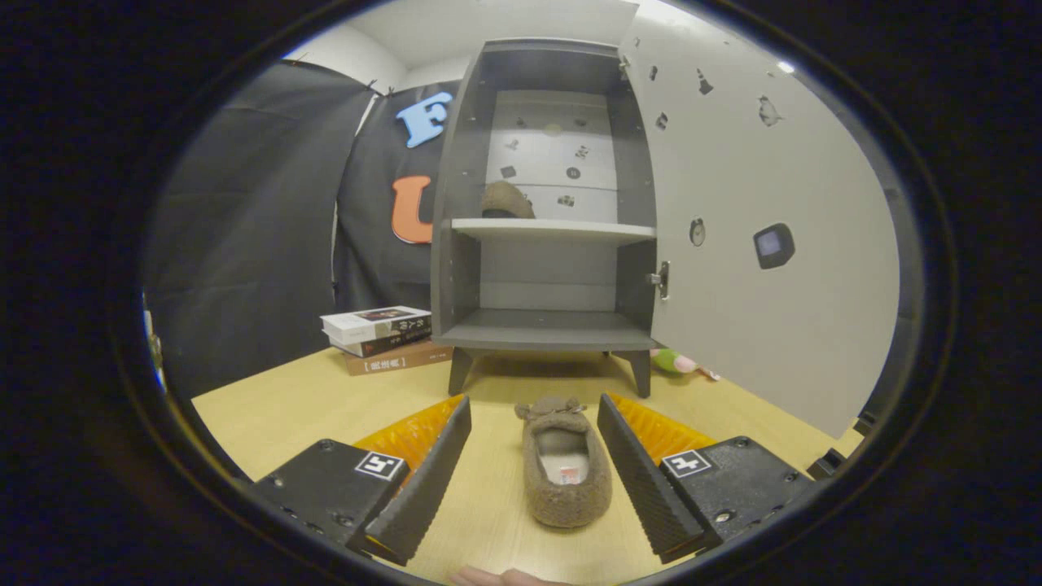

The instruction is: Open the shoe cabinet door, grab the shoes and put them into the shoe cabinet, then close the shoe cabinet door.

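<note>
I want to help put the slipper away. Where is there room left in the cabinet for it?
Bottom shelf is bare. Upper shelf has room right of the shoe already there. Door stands open. Open gripper flanks the slipper on the table. Books crowd the cabinet's left.

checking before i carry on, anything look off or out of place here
Nothing damaged or spilled. One slipper lies on the table between the open fingers, its mate already on the cabinet's shelf, door open.
</note>
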